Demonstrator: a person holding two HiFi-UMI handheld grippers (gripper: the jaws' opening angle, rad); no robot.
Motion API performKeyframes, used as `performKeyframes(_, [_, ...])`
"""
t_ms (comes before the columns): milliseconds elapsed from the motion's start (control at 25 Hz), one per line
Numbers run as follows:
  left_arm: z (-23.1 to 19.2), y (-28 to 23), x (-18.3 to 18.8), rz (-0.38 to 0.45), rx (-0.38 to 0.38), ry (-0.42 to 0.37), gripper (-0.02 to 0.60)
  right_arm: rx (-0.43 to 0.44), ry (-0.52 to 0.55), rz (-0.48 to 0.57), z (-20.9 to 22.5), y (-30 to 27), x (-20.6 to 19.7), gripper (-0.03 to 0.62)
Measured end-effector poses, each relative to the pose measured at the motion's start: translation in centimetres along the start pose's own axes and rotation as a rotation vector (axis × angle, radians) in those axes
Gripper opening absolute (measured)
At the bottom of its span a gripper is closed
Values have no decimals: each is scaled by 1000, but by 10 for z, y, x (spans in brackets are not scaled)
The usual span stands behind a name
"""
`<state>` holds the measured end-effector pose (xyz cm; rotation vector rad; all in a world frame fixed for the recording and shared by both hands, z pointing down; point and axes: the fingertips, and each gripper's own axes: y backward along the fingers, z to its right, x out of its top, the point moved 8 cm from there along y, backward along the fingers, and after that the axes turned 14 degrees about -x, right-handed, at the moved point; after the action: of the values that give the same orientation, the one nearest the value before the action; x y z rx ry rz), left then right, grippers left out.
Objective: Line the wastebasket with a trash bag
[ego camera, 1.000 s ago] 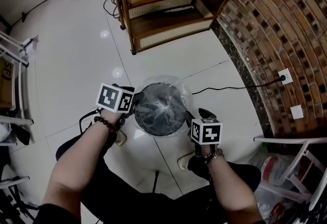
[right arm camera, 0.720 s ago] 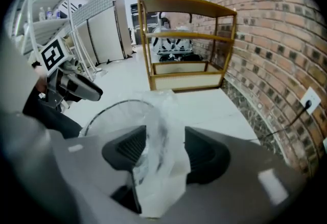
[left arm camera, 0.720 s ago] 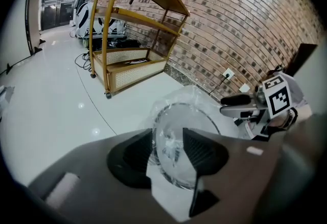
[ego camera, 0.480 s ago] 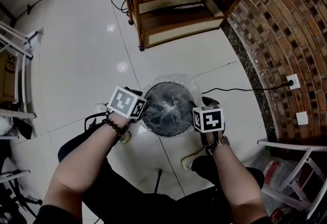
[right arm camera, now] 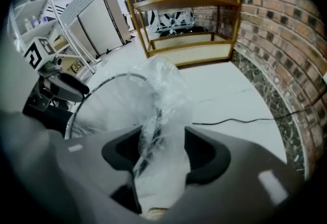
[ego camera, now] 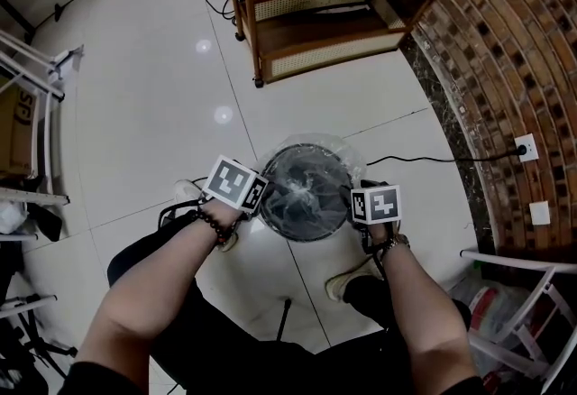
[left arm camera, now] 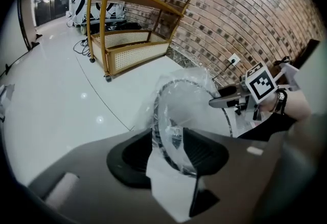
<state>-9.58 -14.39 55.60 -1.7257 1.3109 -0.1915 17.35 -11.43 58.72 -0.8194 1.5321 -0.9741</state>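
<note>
A round dark wire wastebasket (ego camera: 307, 148) stands on the white floor with a clear trash bag (ego camera: 305, 190) inside it, its film spilling over the rim. My left gripper (ego camera: 261, 204) is at the basket's left rim. In the left gripper view the rim (left arm camera: 162, 115) and bag film (left arm camera: 176, 138) pass between its wide jaws (left arm camera: 167, 149), which stand open around them. My right gripper (ego camera: 355, 206) is at the right rim. Bunched bag film (right arm camera: 162, 110) and the rim lie between its jaws (right arm camera: 163, 149), which also stand wide.
A wooden shelf unit (ego camera: 315, 5) stands just beyond the basket. A brick wall (ego camera: 514, 50) curves along the right, with a black cable (ego camera: 433, 159) running to a socket. Metal racks (ego camera: 32, 114) stand at the left. The person's legs and shoes (ego camera: 338, 285) are close behind the basket.
Both grippers have closed in on the basket's rim and sunk lower, the right one moving in from the lower right. The bag film now sits between both pairs of jaws.
</note>
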Motion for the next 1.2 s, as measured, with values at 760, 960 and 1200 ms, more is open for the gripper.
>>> performKeyframes(760, [10, 24, 22, 61, 97, -76, 236, -31, 15, 172, 21, 64, 15, 273])
performKeyframes(960, [27, 36, 36, 126, 74, -143, 236, 62, 174, 246, -28, 82, 37, 156])
performKeyframes(1200, [48, 35, 49, 118, 43, -286, 125, 111, 128, 115, -62, 32, 36, 9])
